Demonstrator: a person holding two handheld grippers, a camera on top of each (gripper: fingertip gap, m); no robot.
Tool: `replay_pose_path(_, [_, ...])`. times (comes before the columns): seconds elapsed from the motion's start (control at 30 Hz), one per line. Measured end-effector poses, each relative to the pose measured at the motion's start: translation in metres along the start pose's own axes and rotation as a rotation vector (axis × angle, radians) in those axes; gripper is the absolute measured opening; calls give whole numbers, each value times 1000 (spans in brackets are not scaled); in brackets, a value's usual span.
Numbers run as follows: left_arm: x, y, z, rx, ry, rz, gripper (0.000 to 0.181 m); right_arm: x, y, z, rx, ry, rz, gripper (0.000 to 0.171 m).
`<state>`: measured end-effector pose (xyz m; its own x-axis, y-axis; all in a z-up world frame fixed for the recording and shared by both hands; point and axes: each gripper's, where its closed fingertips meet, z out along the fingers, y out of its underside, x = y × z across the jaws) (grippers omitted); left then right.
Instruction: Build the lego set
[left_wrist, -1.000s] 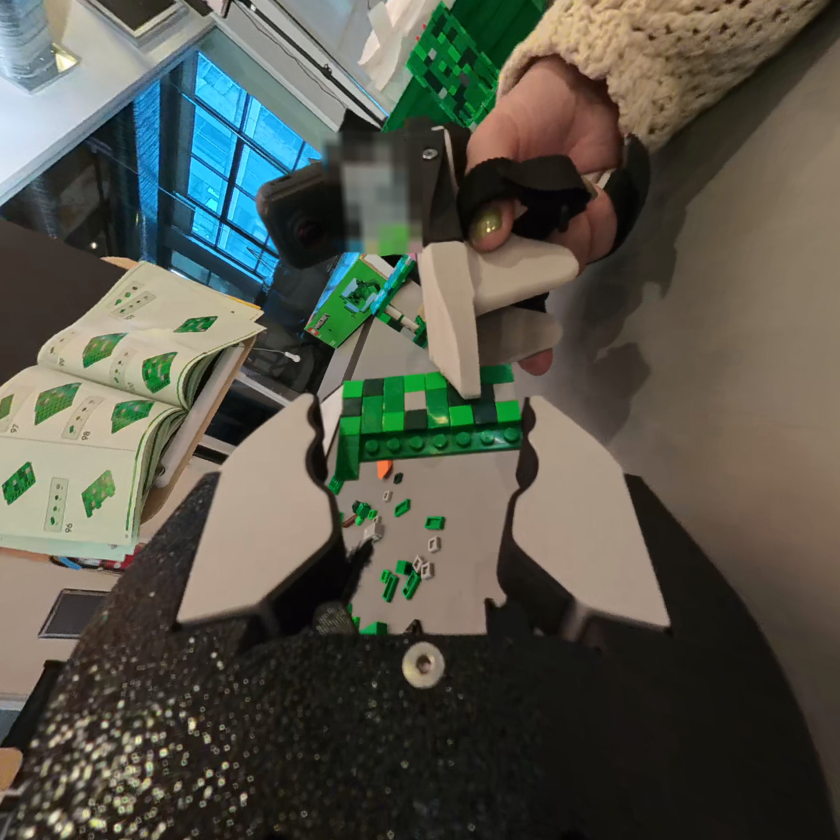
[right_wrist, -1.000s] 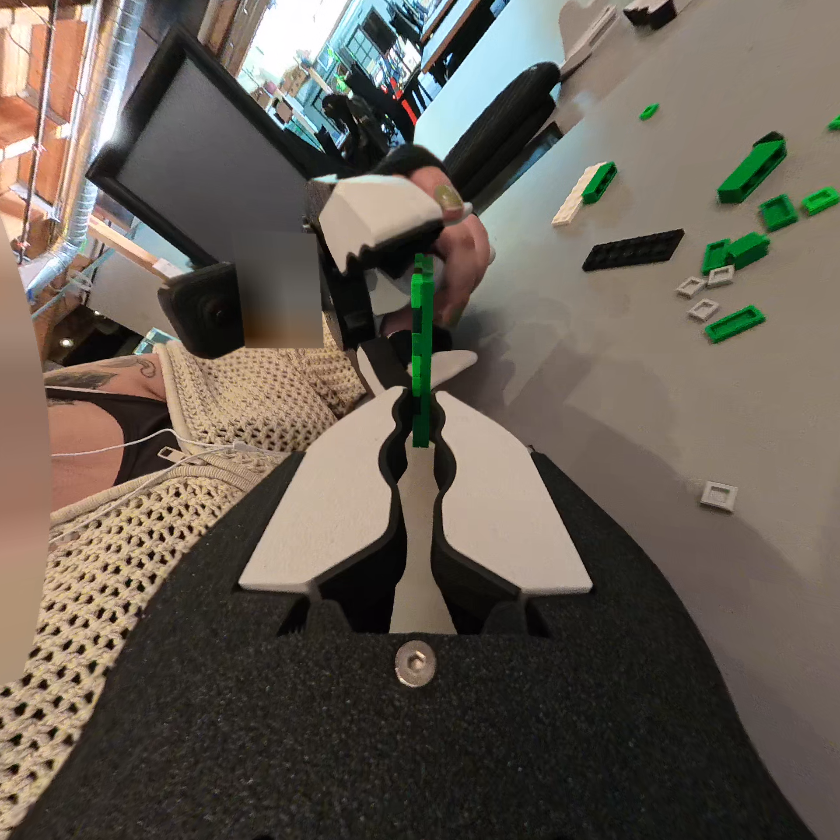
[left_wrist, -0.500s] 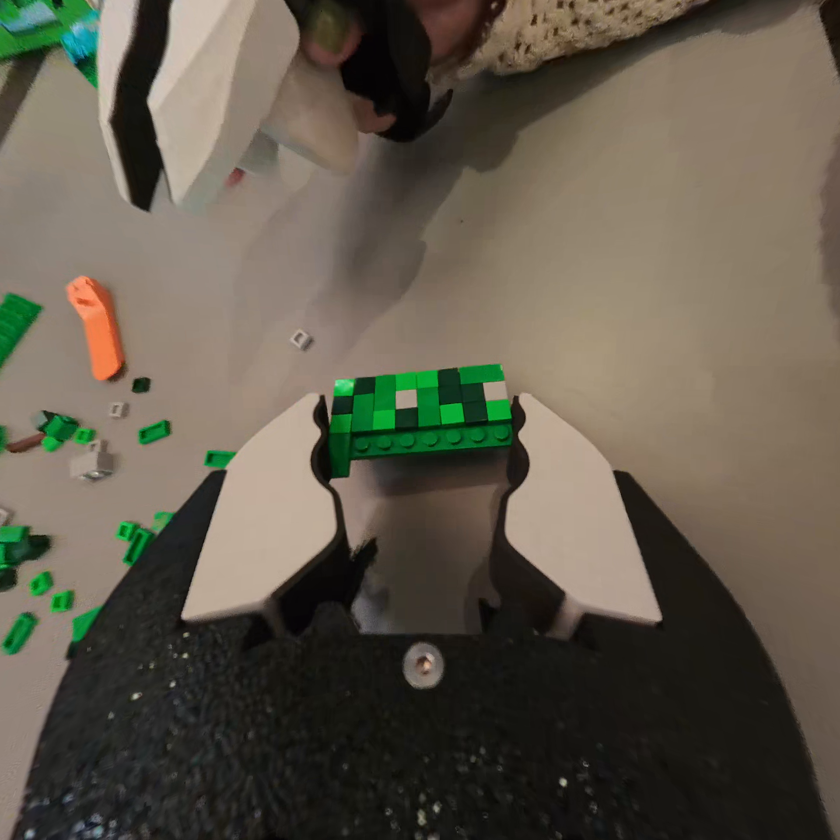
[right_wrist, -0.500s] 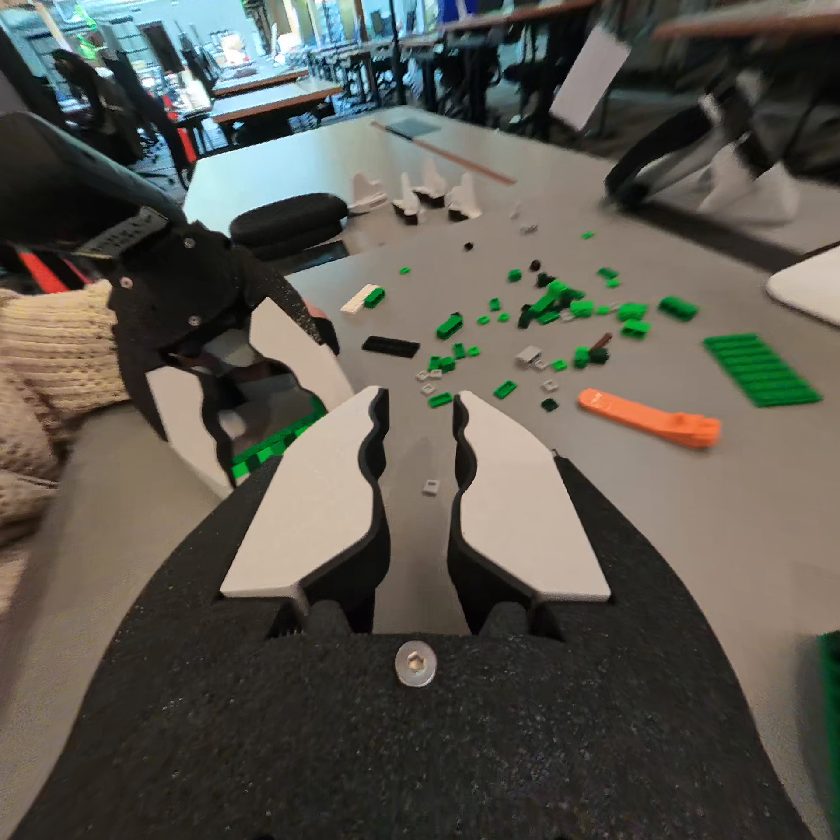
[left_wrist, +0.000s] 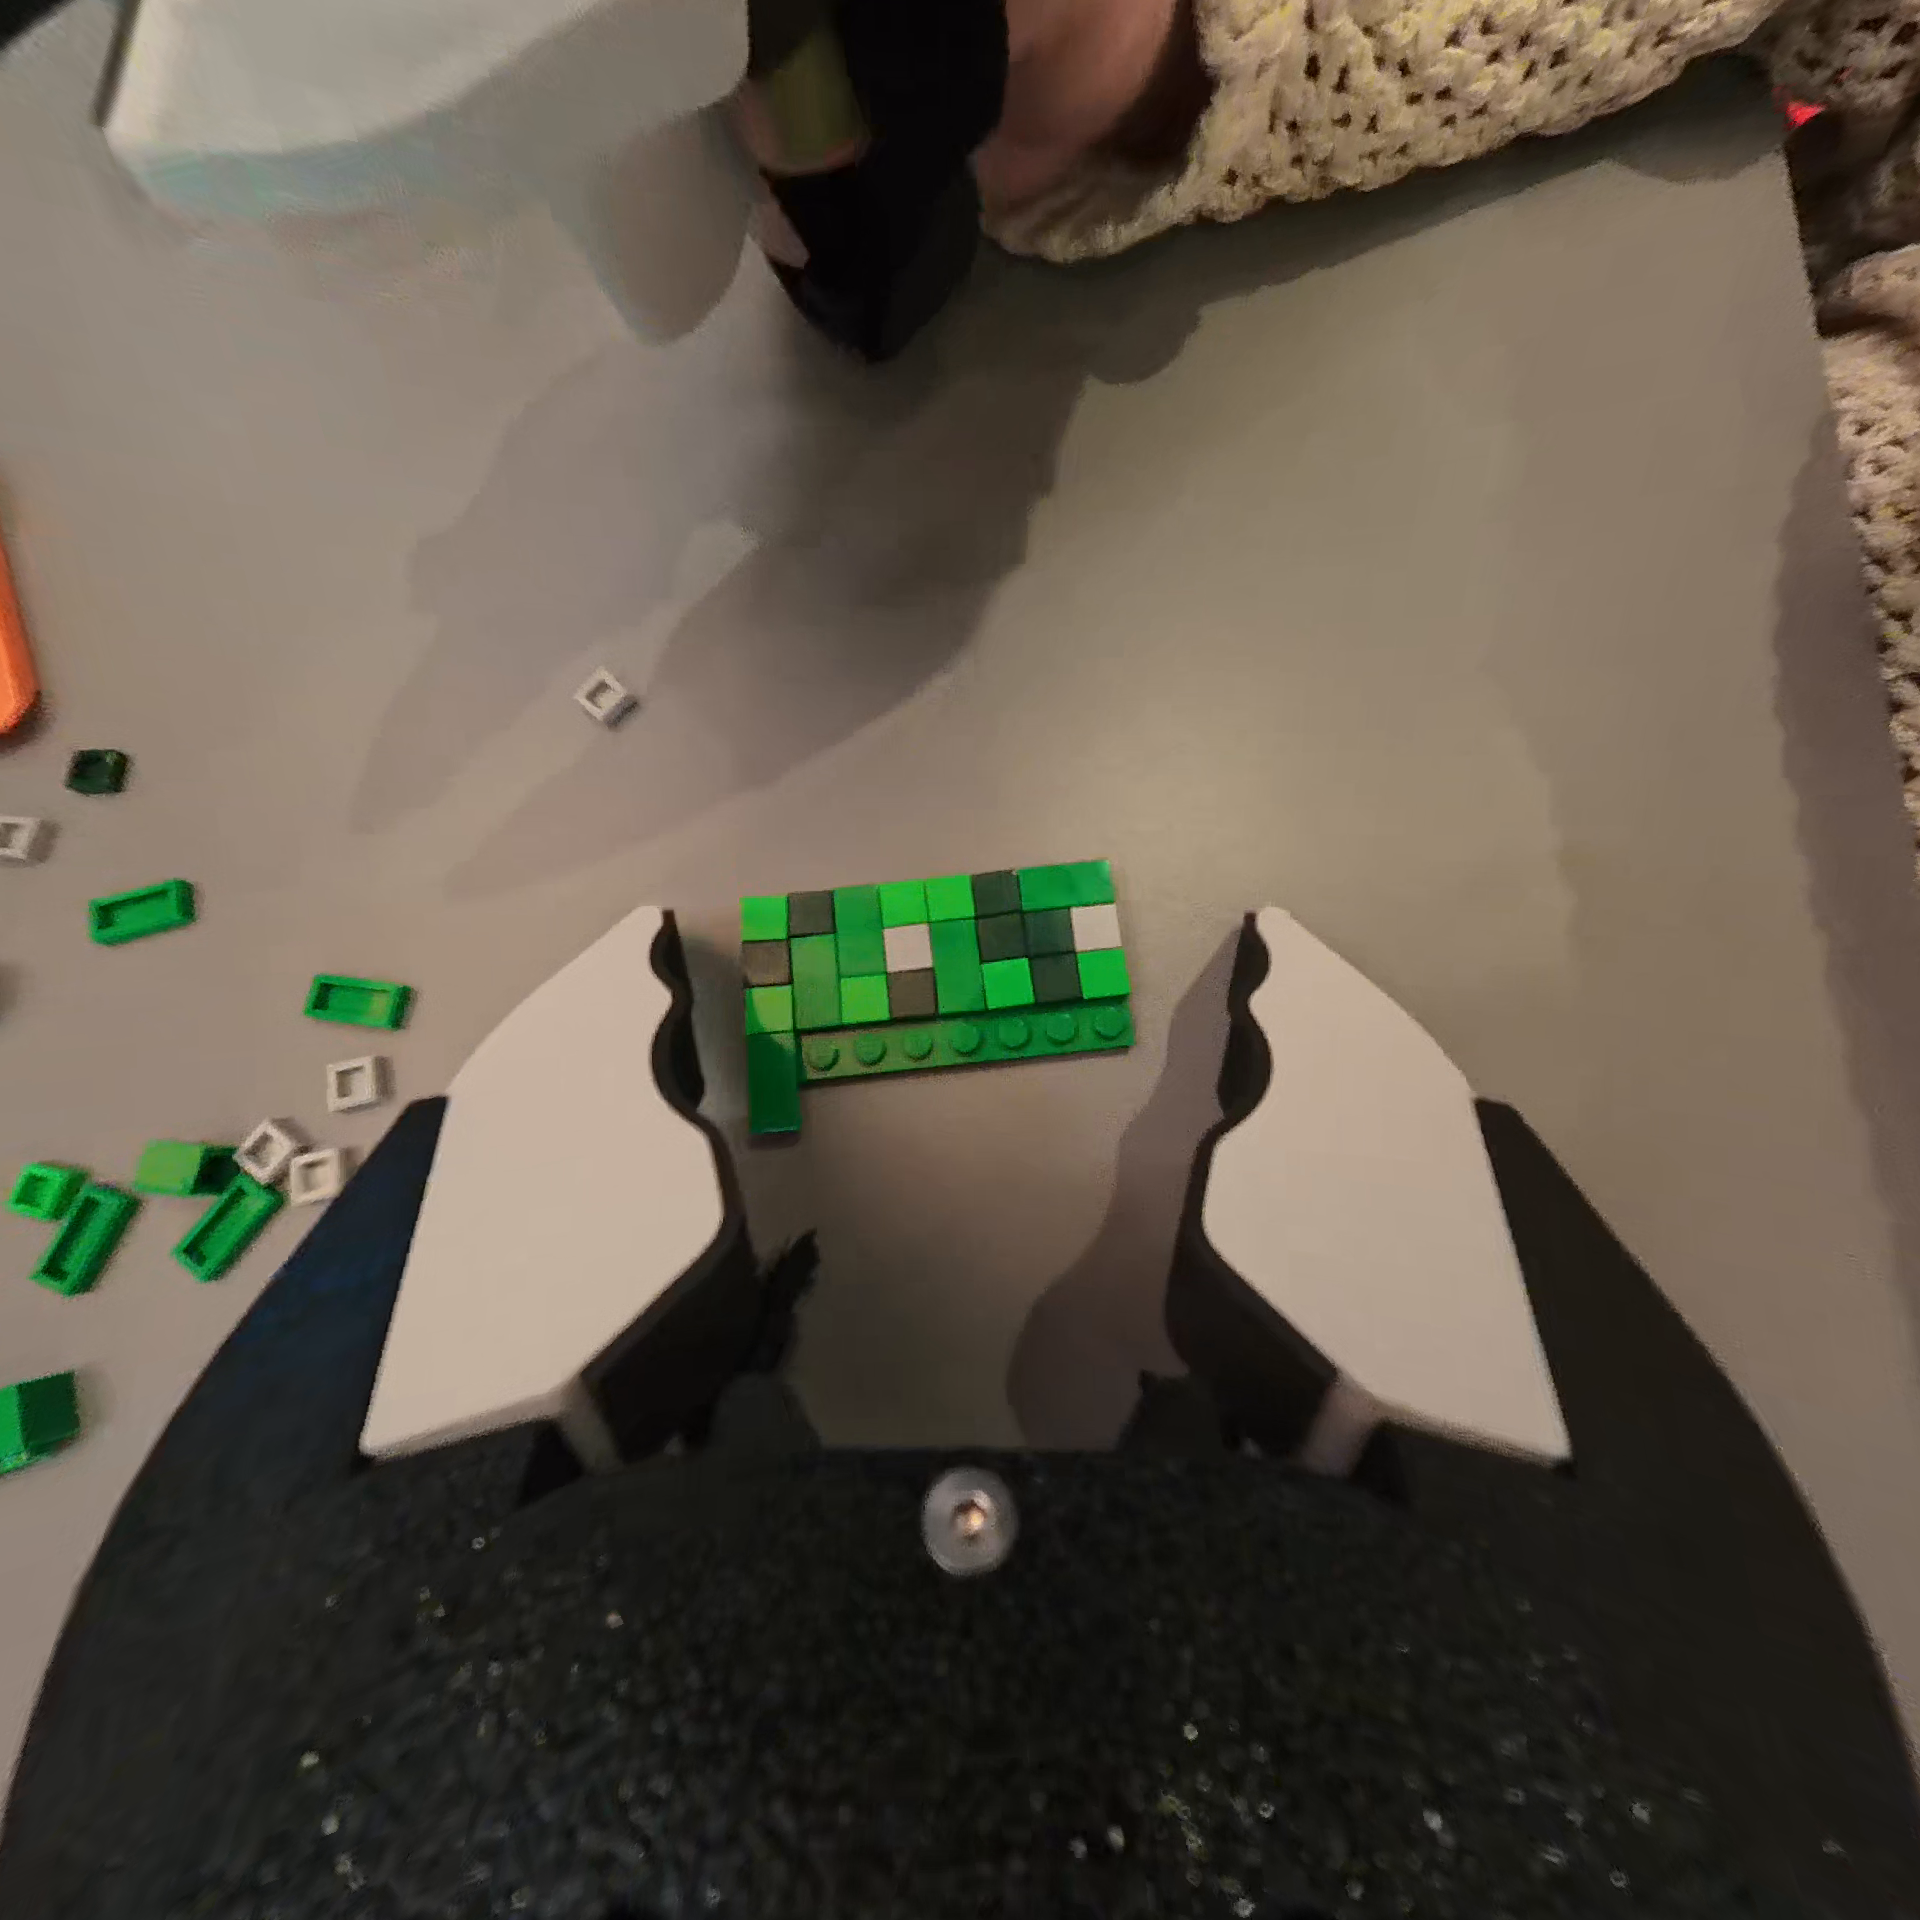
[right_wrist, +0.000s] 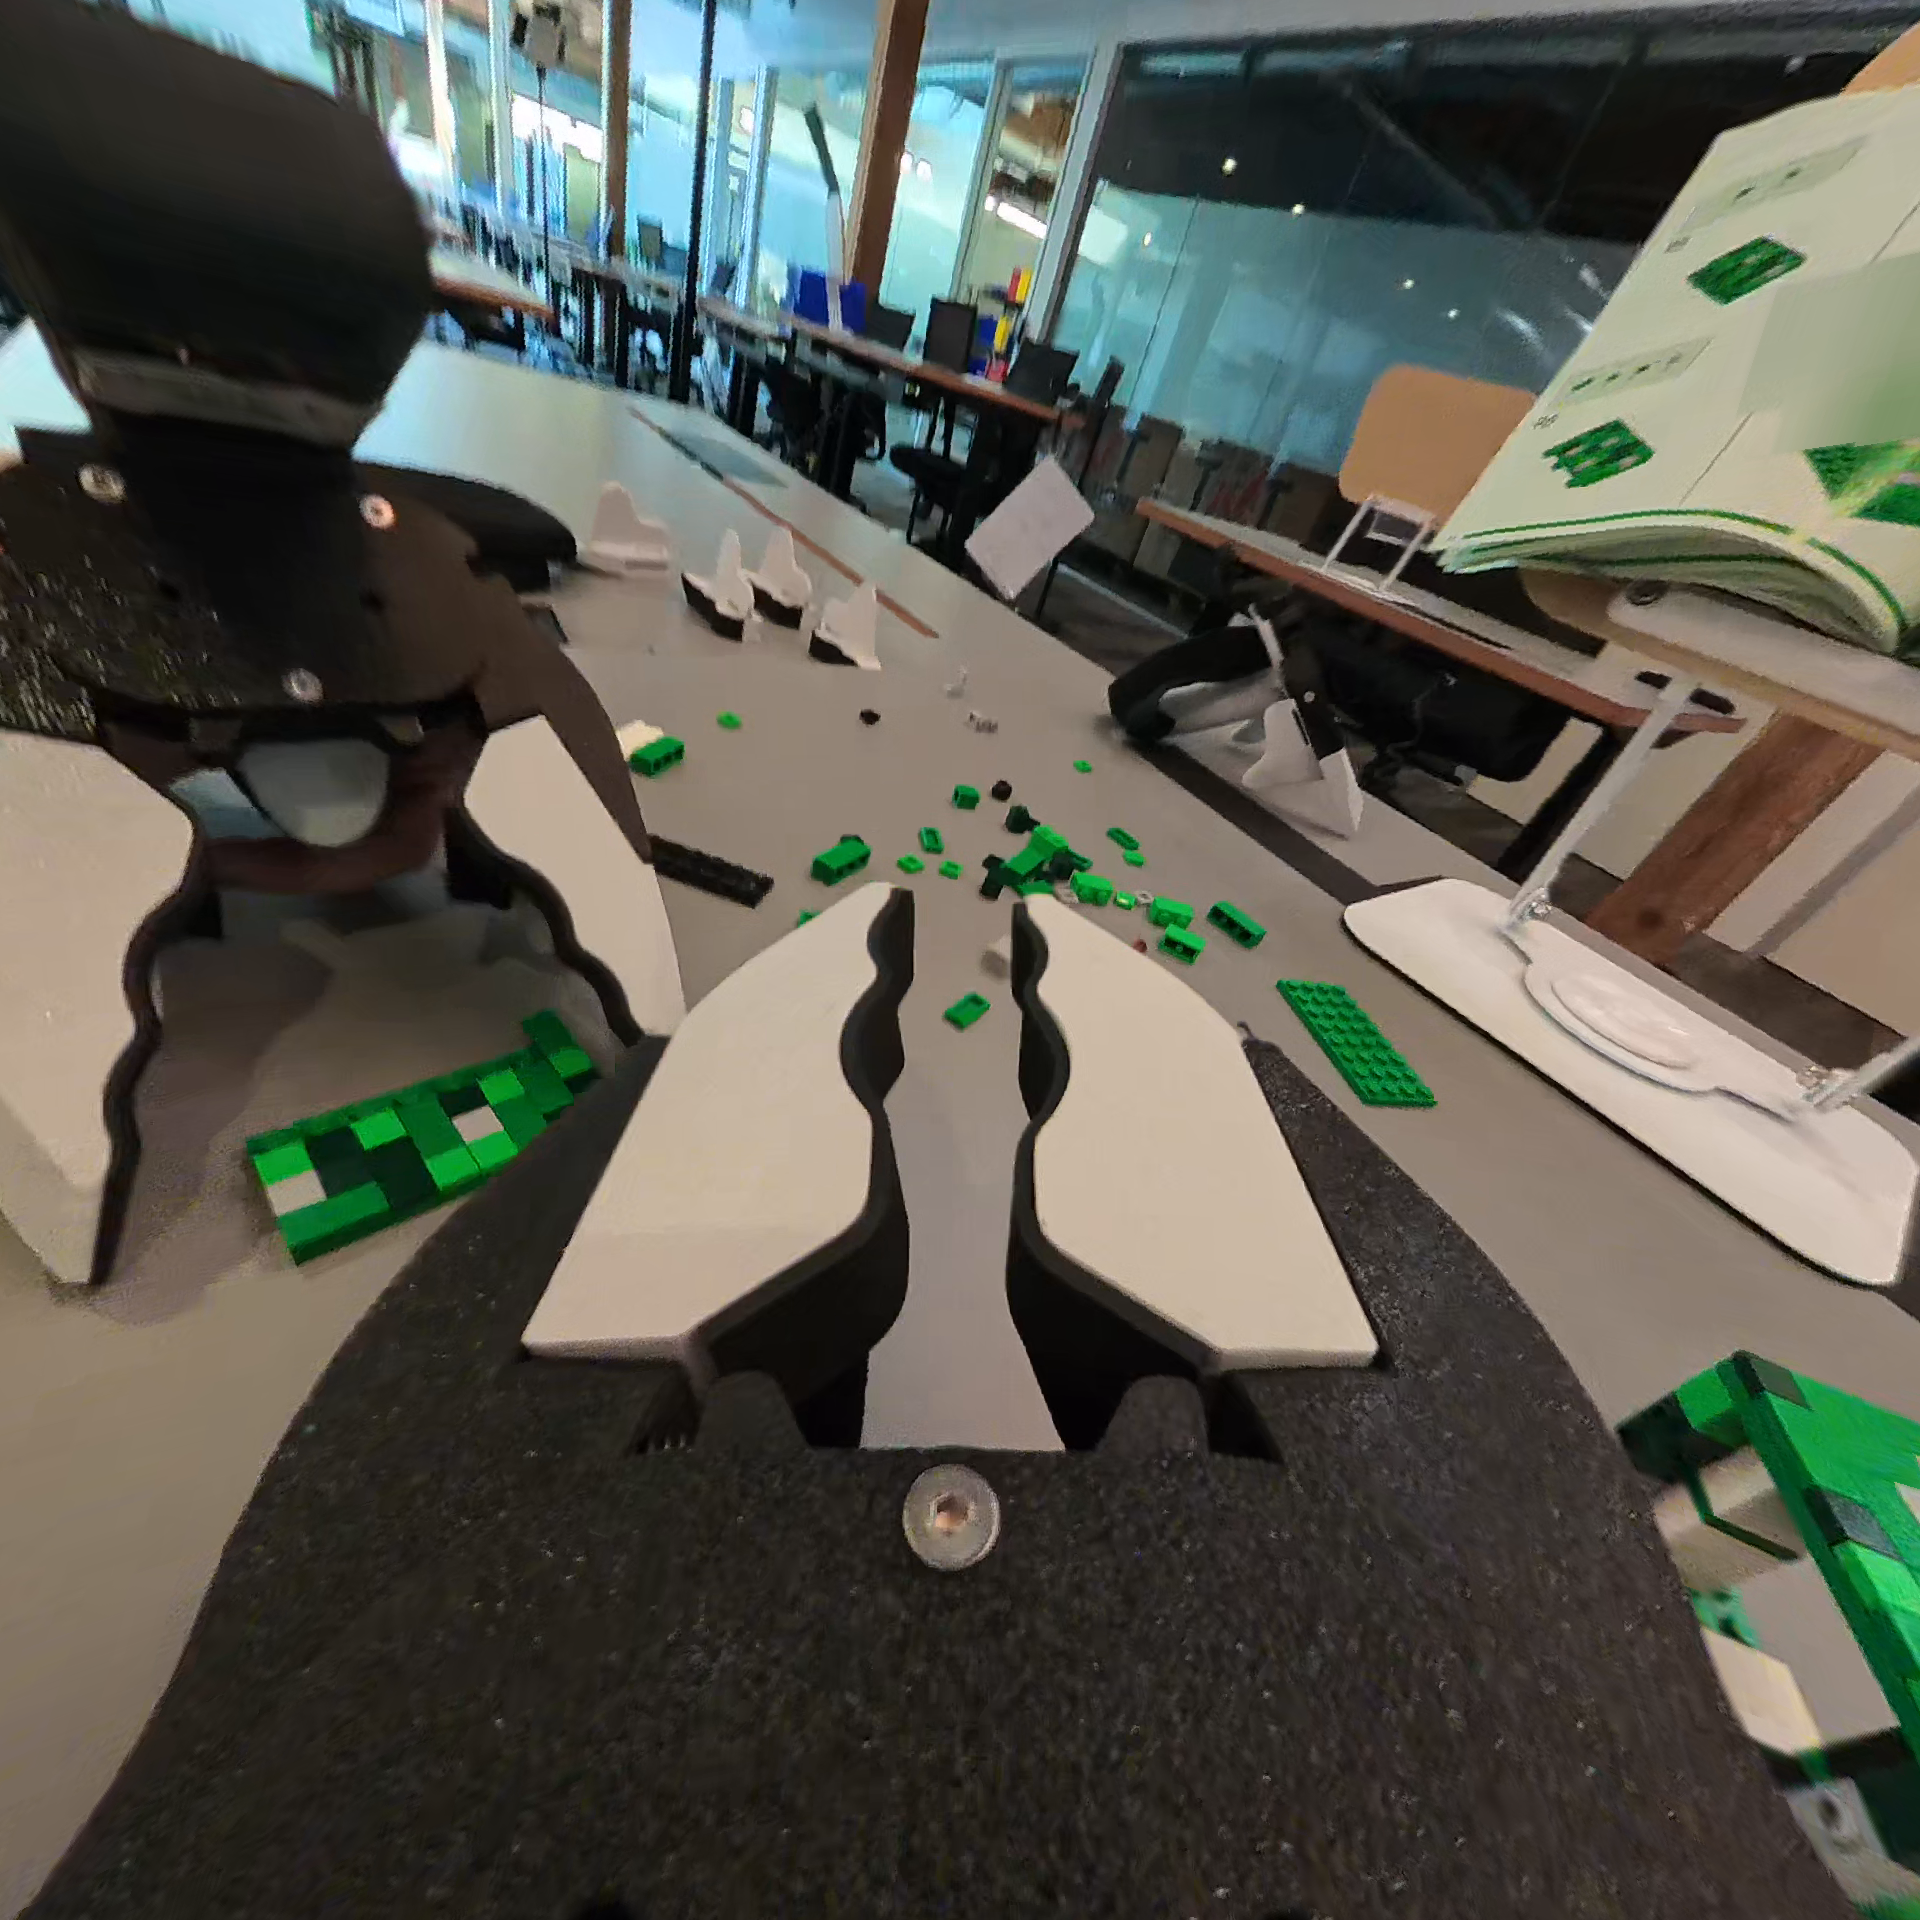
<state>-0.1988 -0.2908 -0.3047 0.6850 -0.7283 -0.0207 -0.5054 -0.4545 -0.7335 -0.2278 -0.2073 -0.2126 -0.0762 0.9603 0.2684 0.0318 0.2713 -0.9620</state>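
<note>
Released since earlier: tiled plate (left_wrist: 933, 977) flat on counter (left_wrist: 1351, 623) | left hand-held gripper (left_wrist: 956, 1029) apart, straddling it | right hand-held gripper (right_wrist: 961, 935) nearly together, empty, toward loose pieces (right_wrist: 1039, 862) for next tile

Orange tool (left_wrist: 12, 644): cut off by the left edge of the left wrist view, only a strip showing. Right gripper (left_wrist: 343, 94): blurred and cropped at the top edge of that view, finger gap unreadable there; knitted sleeve (left_wrist: 1403, 94) runs off the top and right edges. Green built block (right_wrist: 1808, 1538): blurred, cut by the right edge of the right wrist view; instruction booklet (right_wrist: 1704, 416) likewise cropped.
</note>
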Motion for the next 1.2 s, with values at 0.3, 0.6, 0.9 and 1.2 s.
replay_pose_path(0.3, [-113, 0, -100, 283, -565, -99, 97, 17, 1, -3, 10, -8, 206, 23])
replay_pose_path(0.6, [-178, 53, -160, 356, -941, -284, 78, 10, 21, 9, -165, -128, 250, 18])
replay_pose_path(0.9, [-174, 38, -157, 421, -940, -234, 65, 21, 63, 37, -494, -215, 154, 13])
replay_pose_path(1.2, [-171, 32, -161, 477, -944, -223, 59, 43, 81, 65, -667, -254, 171, 7])
